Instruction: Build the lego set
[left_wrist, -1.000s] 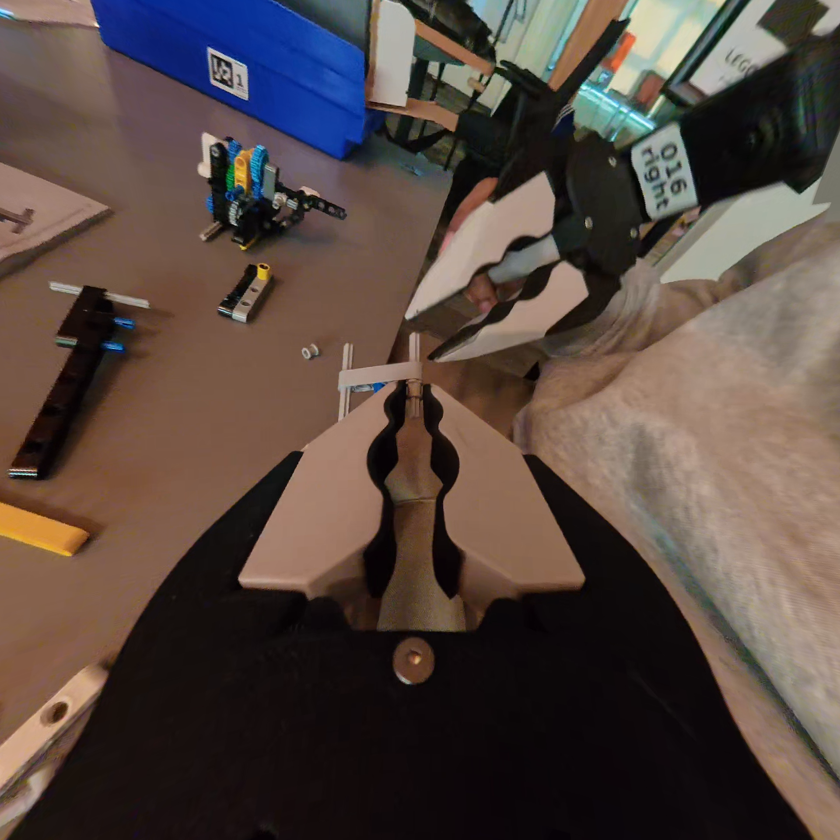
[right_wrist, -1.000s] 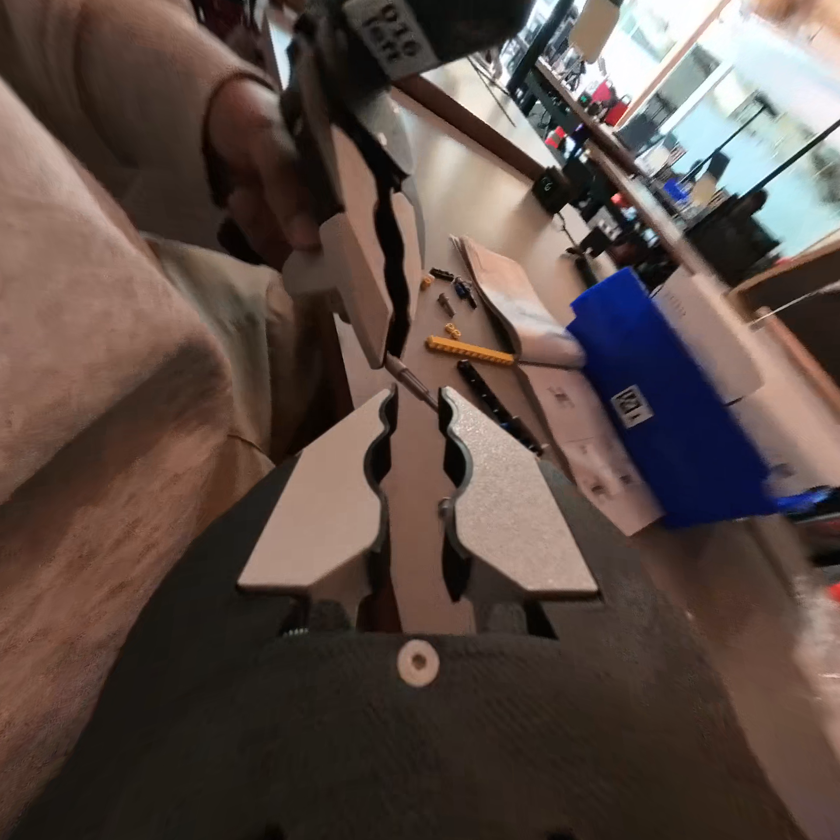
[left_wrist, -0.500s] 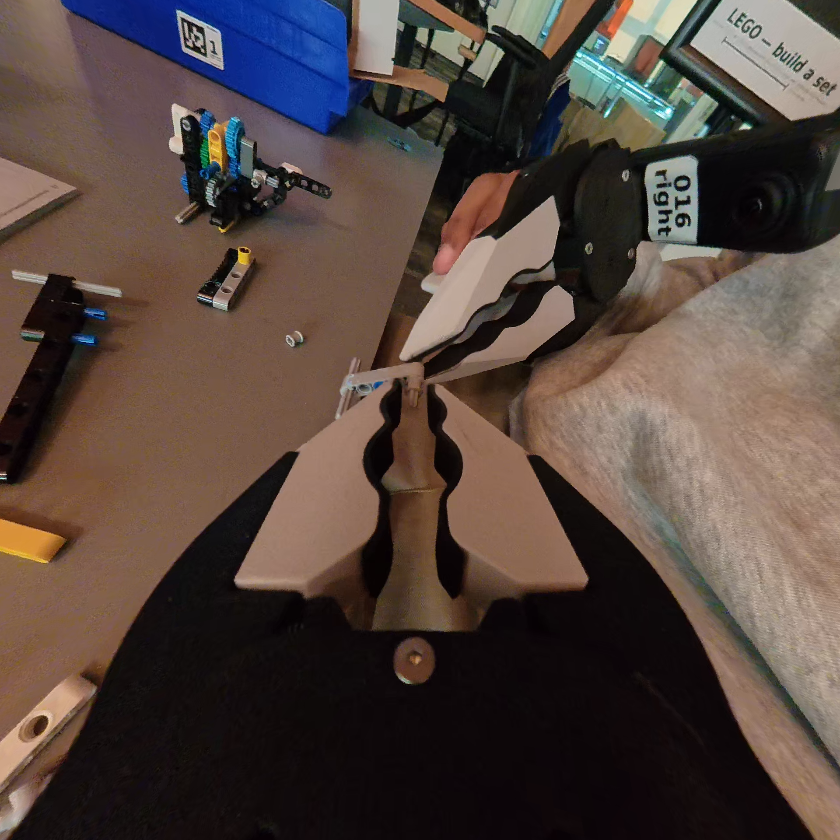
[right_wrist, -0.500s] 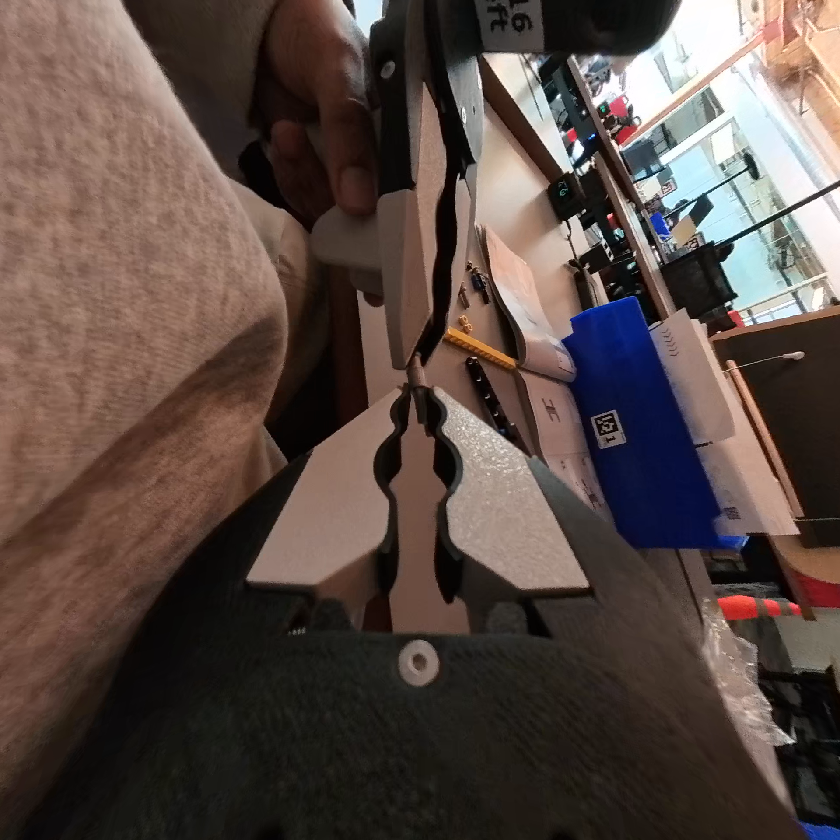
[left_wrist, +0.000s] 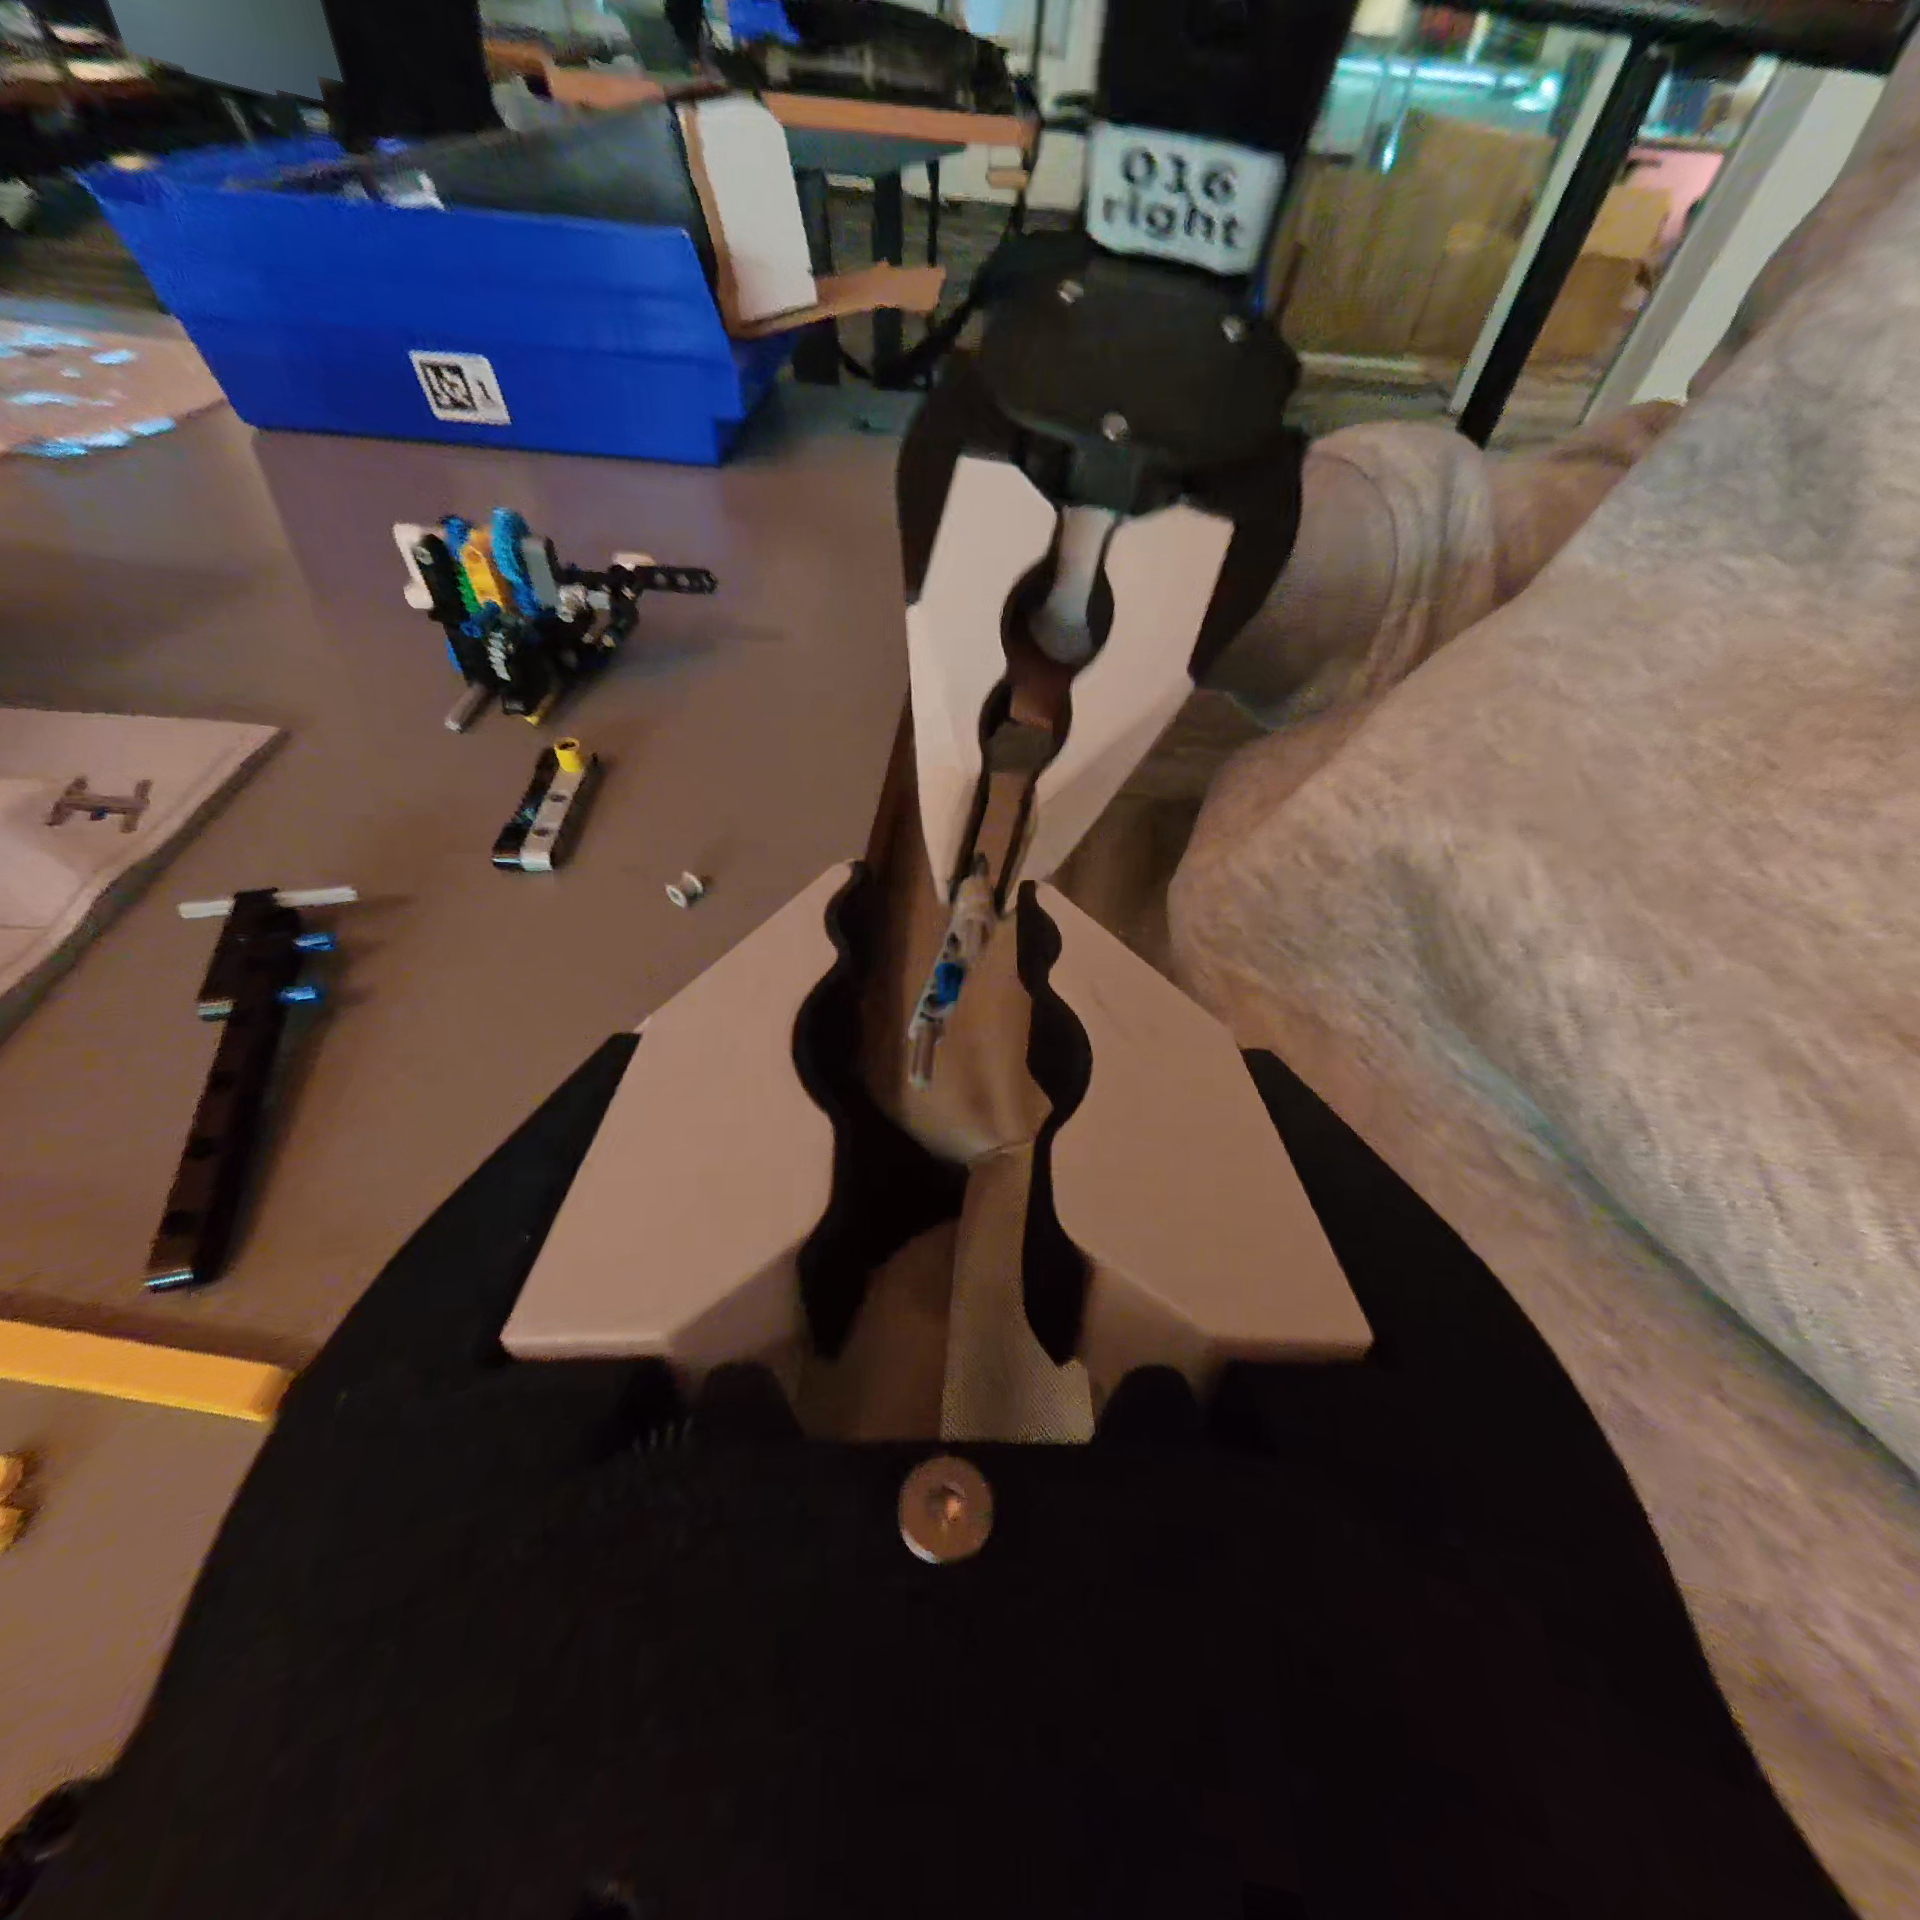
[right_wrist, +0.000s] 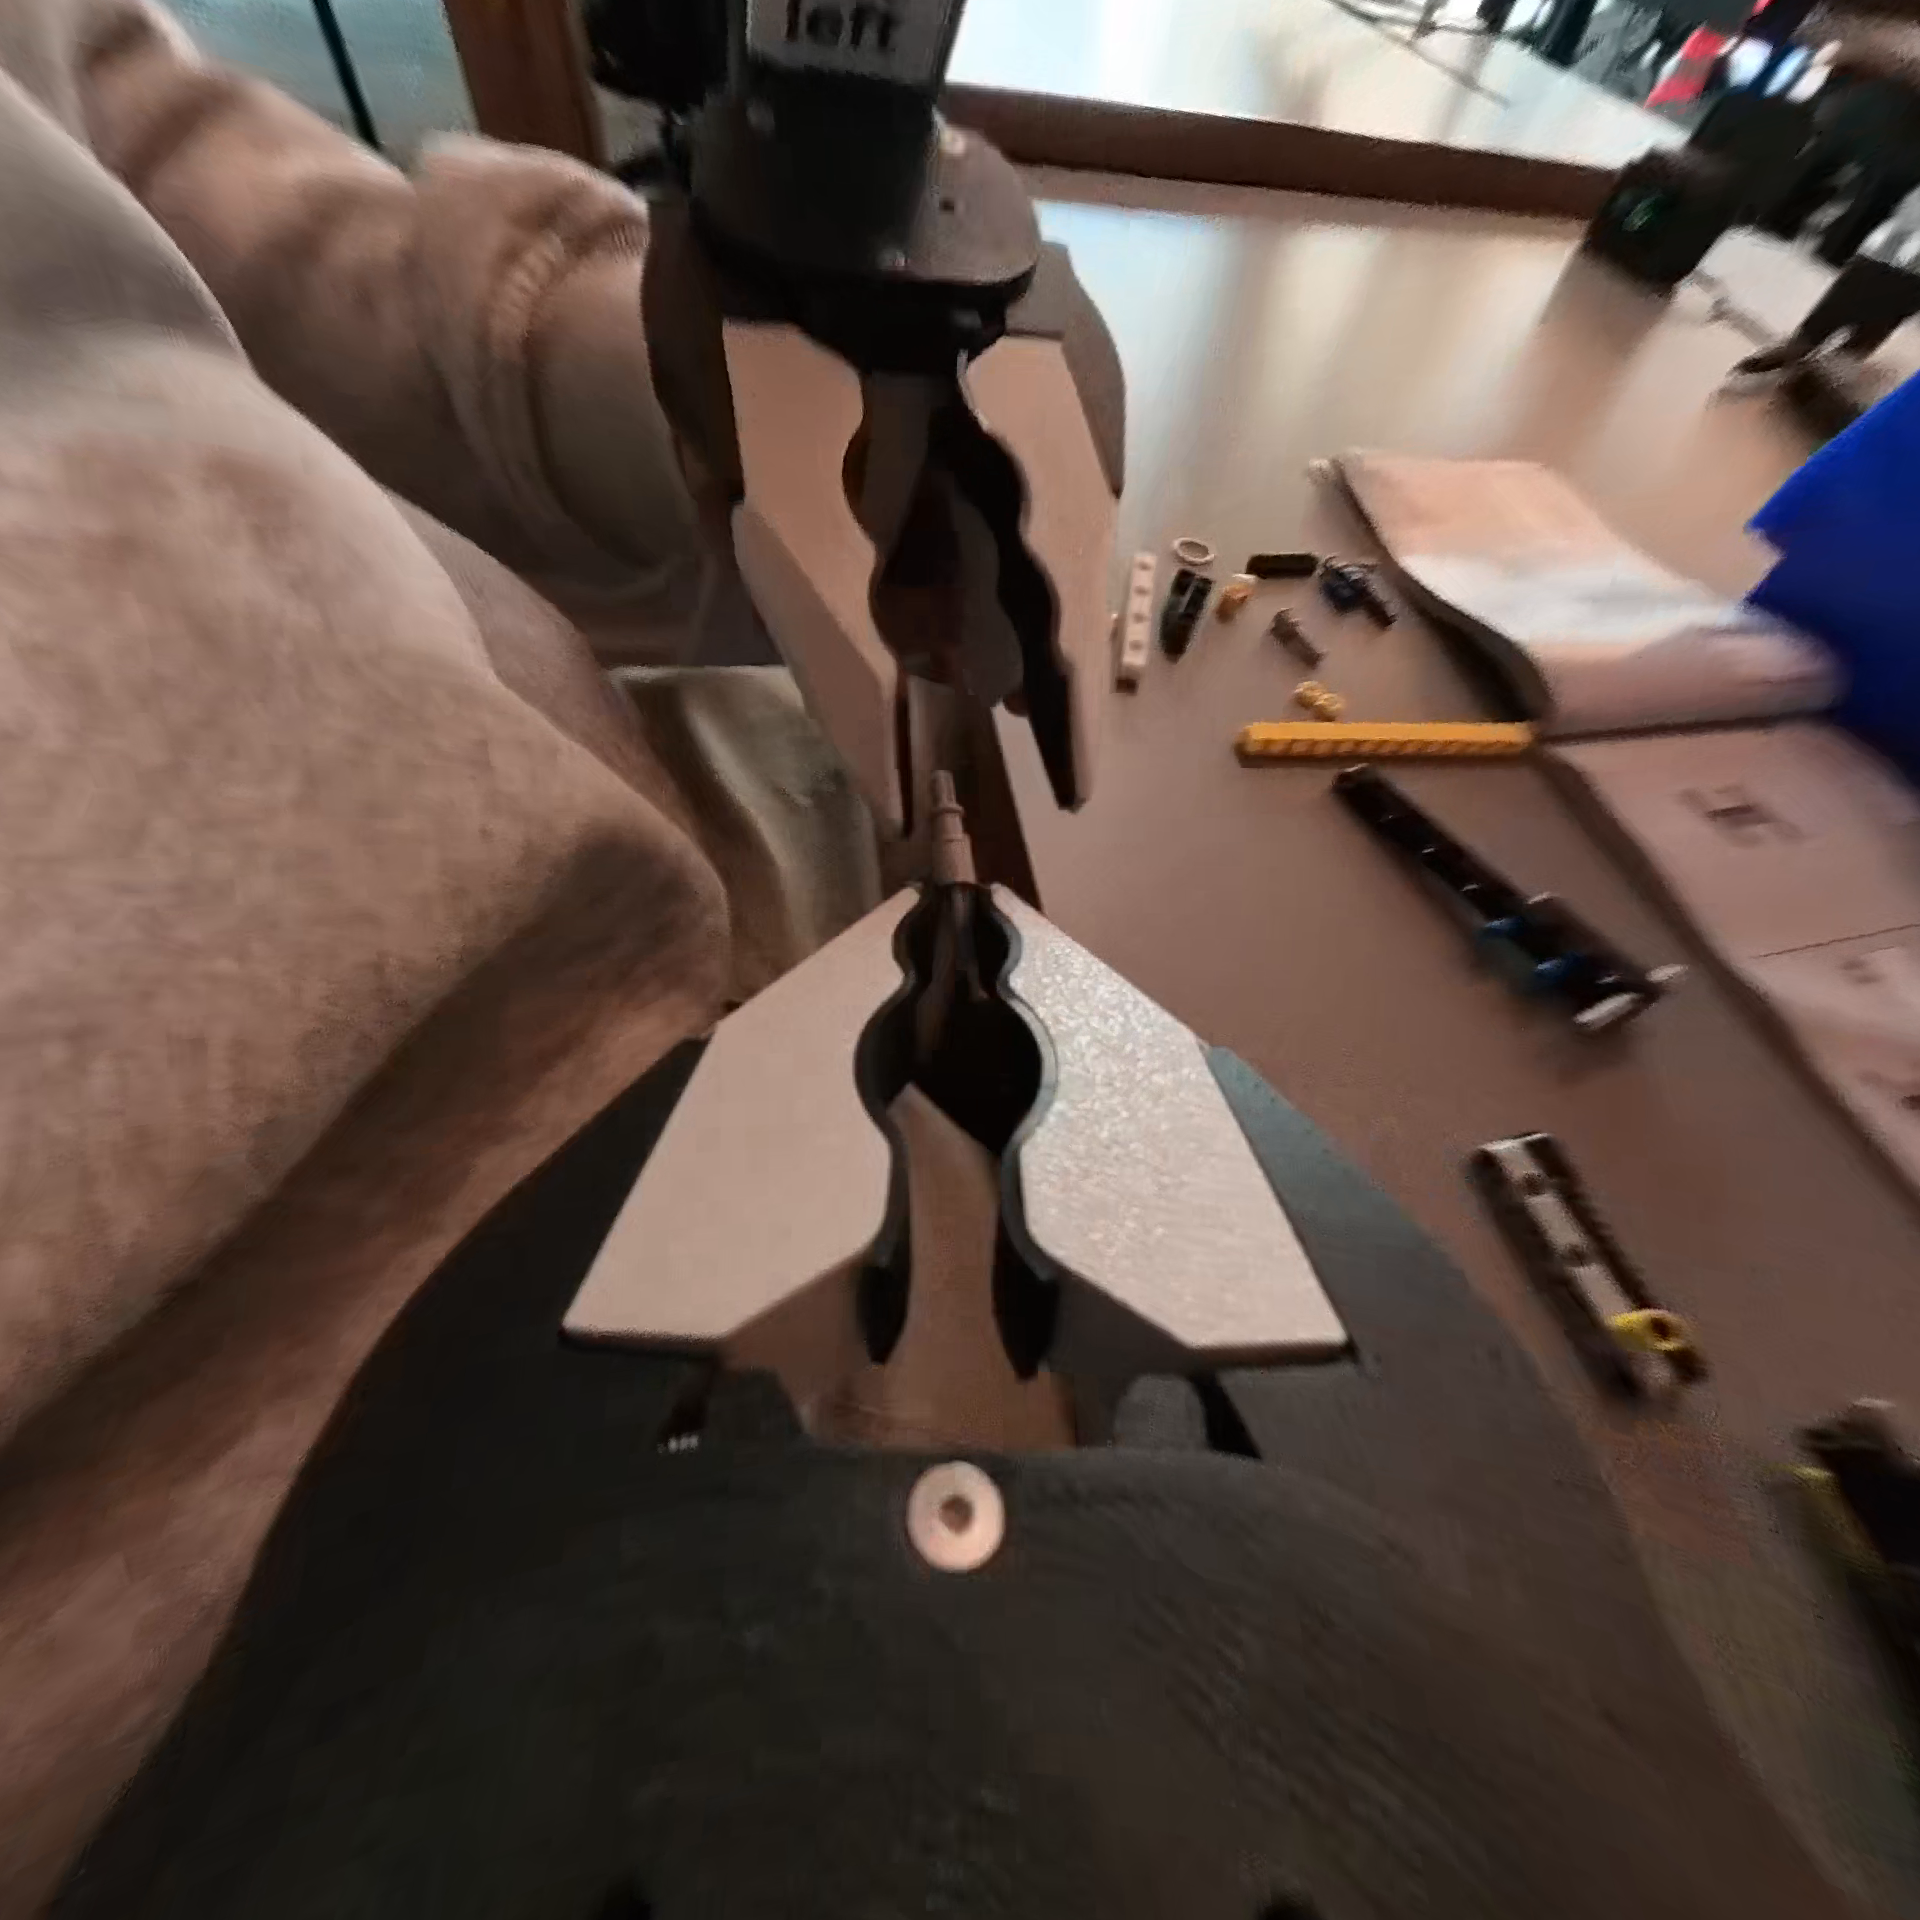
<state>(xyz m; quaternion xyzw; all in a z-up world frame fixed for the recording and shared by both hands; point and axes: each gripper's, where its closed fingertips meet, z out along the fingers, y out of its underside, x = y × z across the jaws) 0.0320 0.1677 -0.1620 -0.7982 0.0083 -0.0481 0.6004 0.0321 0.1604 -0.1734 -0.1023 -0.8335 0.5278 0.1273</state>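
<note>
So in the left wrist view we've got our left gripper (left_wrist: 940, 894) with its fingers spread apart and nothing in them, while the right gripper (left_wrist: 982, 883) comes down from above, pinched together on a thin grey lego piece with a blue pin in it (left_wrist: 943, 977) that hangs in the gap between our left fingers without touching them, as far as we can tell. Taking the big blue plastic bin (left_wrist: 468, 312) as the landmark: the colourful half-built lego assembly (left_wrist: 520, 613) sits on the brown table (left_wrist: 260, 582) just in front of it, a short black-and-grey beam with a yellow end (left_wrist: 549, 808) lies nearer to us than that, with a tiny grey bushing (left_wrist: 685, 889) close by, and a long black beam with blue pins (left_wrist: 234, 1081) is off to the left, well away from the bin. Over in the right wrist view, the right gripper (right_wrist: 956, 896) is clamped on that same piece, whose grey tip (right_wrist: 943, 821) sticks out toward the open left gripper (right_wrist: 982, 790). A long yellow beam (right_wrist: 1382, 740) and a scatter of small parts lie out from the bin's blue corner. Progress-wise we'd say early to middle: one small sub-assembly is together, but plenty of loose parts are still waiting on the table.
</note>
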